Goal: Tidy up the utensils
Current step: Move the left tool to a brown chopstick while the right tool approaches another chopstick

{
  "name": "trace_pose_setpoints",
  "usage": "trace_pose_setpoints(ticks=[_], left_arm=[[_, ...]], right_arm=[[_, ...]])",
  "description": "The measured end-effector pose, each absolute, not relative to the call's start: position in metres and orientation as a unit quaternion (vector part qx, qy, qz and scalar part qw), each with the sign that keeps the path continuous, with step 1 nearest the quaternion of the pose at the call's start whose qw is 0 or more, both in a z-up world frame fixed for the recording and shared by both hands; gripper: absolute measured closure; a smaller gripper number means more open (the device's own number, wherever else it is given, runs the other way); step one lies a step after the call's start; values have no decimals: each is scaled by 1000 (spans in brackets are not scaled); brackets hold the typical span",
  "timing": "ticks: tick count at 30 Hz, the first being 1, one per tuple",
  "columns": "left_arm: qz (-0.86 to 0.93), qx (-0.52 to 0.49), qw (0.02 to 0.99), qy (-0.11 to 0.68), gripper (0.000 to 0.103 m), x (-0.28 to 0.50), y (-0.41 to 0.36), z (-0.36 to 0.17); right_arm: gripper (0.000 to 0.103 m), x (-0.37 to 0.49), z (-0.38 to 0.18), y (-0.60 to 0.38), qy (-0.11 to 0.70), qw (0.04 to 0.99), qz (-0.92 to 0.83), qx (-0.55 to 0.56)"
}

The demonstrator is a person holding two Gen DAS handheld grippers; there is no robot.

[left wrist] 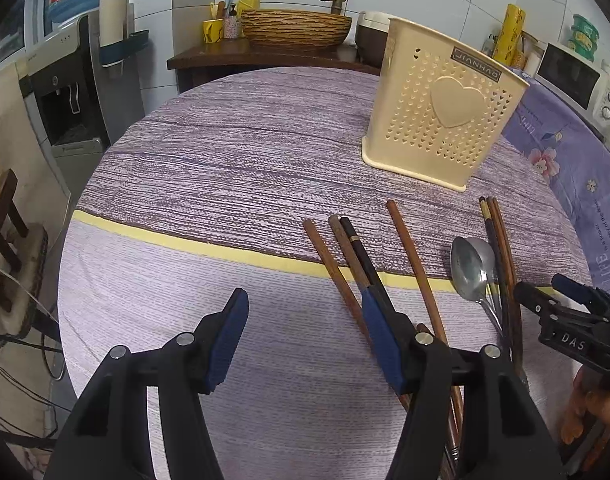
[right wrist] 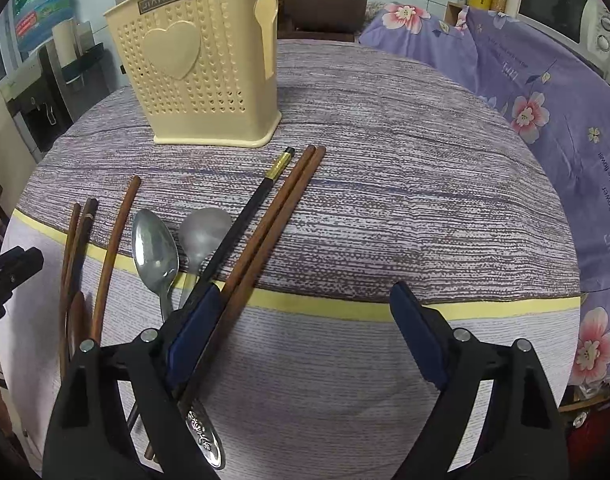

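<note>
Low over the near edge of the table [left wrist: 153, 184], the left gripper [left wrist: 305, 340] hangs with jaws spread wide, nothing between them; its right finger [left wrist: 381, 340] lies over the brown chopsticks [left wrist: 337, 268] and a black chopstick [left wrist: 361, 252], contact unclear. Right gripper [right wrist: 305, 332] likewise wide apart and empty, its left finger [right wrist: 193, 328] just beside a black gold-banded chopstick [right wrist: 261, 196] and a brown pair [right wrist: 281, 208]. At 10 o'clock from it lie two metal spoons [right wrist: 155, 252], bowls away, with more brown chopsticks [right wrist: 117, 240] at 9 o'clock. Cream perforated utensil holder [right wrist: 201, 76] stands upright at 11 o'clock, apart from all utensils.
</note>
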State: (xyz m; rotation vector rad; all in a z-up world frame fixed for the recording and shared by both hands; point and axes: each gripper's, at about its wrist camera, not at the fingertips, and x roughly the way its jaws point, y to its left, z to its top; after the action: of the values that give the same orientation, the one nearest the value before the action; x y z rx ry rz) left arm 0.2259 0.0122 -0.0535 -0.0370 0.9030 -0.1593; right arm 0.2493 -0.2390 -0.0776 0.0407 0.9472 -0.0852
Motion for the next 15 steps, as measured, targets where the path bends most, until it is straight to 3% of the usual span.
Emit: trace_pose_setpoints(ticks=[3, 9, 15], left_arm=[[-73, -19, 894, 442, 44, 228, 15, -56], [-72, -34, 885, 459, 44, 236, 15, -60], [-72, -44, 883, 461, 61, 247, 5, -57]], right_arm=[[21, 249, -76, -247, 466, 883, -58, 3], [25, 247, -70, -277, 463, 882, -39, 83], [26, 252, -67, -269, 446, 889, -41, 93]])
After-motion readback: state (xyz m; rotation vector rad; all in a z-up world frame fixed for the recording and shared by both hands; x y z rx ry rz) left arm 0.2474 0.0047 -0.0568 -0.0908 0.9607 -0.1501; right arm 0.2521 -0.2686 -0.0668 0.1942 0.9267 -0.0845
